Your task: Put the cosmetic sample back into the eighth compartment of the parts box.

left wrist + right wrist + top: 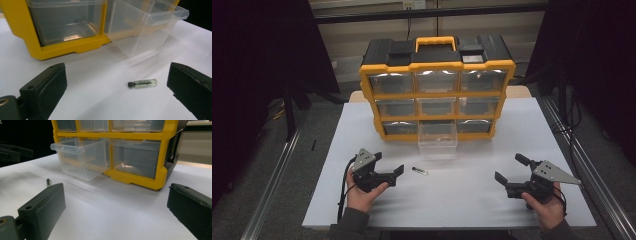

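Bottom-middle drawer (438,139) of the organizer (437,92) stands pulled out, apparently ready to receive the vial (420,171), which lies flat on the counter (472,195) just right of the left gripper (388,167), jaws spread wide. Right gripper (507,175) rests far right, jaws likewise apart, holding nothing.

Between my left gripper's (117,90) jaws lay a small vial (142,83): clear, glossy glass or plastic, I couldn't tell which, with a matt black cap. My jaws looked like matt black plastic with slightly rough, rubbery pads. Ahead of them, the pulled-out drawer (147,27) was clear, smooth plastic with a soft sheen. The organizer frame (15,27) was glossy yellow plastic. The table (95,75) under my tool was matt white and smooth. My right gripper (517,176) carried a dull grey metal-looking plate (553,172).
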Demonstrator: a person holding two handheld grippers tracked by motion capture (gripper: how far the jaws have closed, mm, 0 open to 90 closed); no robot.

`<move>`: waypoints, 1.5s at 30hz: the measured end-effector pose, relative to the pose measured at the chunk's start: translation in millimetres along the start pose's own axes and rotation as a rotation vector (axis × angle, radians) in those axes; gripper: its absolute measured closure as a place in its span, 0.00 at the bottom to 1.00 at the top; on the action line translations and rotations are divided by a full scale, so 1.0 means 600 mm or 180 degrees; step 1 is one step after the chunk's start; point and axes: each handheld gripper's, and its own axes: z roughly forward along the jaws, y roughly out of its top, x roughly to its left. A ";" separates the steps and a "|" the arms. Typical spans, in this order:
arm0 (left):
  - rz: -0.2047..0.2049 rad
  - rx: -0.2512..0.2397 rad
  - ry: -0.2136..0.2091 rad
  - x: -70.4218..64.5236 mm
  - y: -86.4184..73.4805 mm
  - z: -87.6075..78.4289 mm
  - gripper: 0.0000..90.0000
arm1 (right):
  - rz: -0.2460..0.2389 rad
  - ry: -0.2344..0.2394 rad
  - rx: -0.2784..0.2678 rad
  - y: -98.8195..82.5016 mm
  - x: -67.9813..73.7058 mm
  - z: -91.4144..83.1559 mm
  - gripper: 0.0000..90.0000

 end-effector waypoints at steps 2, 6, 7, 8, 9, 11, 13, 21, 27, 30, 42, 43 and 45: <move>0.0036 0.0037 0.0006 -0.001 0.001 0.002 0.03 | 0.0010 -0.0011 -0.0007 0.001 -0.002 0.002 0.01; 0.0050 0.0091 -0.0030 -0.006 0.001 0.009 0.03 | -0.0003 -0.0024 -0.0001 0.001 -0.003 0.006 0.01; 0.0073 0.0122 -0.0020 -0.010 0.001 0.012 0.04 | -0.0005 -0.0011 0.0013 0.002 -0.004 0.006 0.01; 0.0073 0.0122 -0.0020 -0.010 0.001 0.012 0.04 | 0.0010 -0.0028 0.0004 0.002 -0.003 0.006 0.01; 0.0093 0.0157 -0.0062 -0.011 0.000 0.017 0.04 | 0.0007 -0.0018 -0.0004 0.002 -0.004 0.006 0.01; 0.0072 0.0161 -0.0068 -0.013 -0.001 0.021 0.05 | 0.0010 -0.0012 0.0004 0.002 -0.004 0.005 0.01; 0.0101 0.0225 -0.0094 -0.015 -0.001 0.027 0.06 | 0.0018 -0.0006 -0.0018 0.003 -0.003 0.004 0.01; 0.0169 0.0389 -0.0196 -0.026 0.001 0.053 0.13 | -0.0006 0.0008 -0.0013 0.005 -0.002 0.003 0.01; 0.0211 0.0494 -0.0347 -0.029 0.005 0.067 0.22 | -0.0054 0.0026 -0.0019 0.006 0.003 0.002 0.01; 0.0219 0.0564 -0.0432 -0.031 0.008 0.073 0.33 | -0.0060 0.0035 -0.0014 0.006 0.003 -0.001 0.01; 0.0390 0.0817 -0.0695 -0.042 0.016 0.100 0.70 | -0.0090 0.0022 -0.0001 0.005 0.004 -0.001 0.01; 0.0389 0.0816 -0.0697 -0.043 0.016 0.102 0.72 | -0.0089 0.0027 -0.0009 0.005 0.003 0.000 0.01; 0.0415 0.0863 -0.0718 -0.044 0.014 0.105 0.75 | -0.0065 0.0048 0.0008 0.005 0.004 0.002 0.01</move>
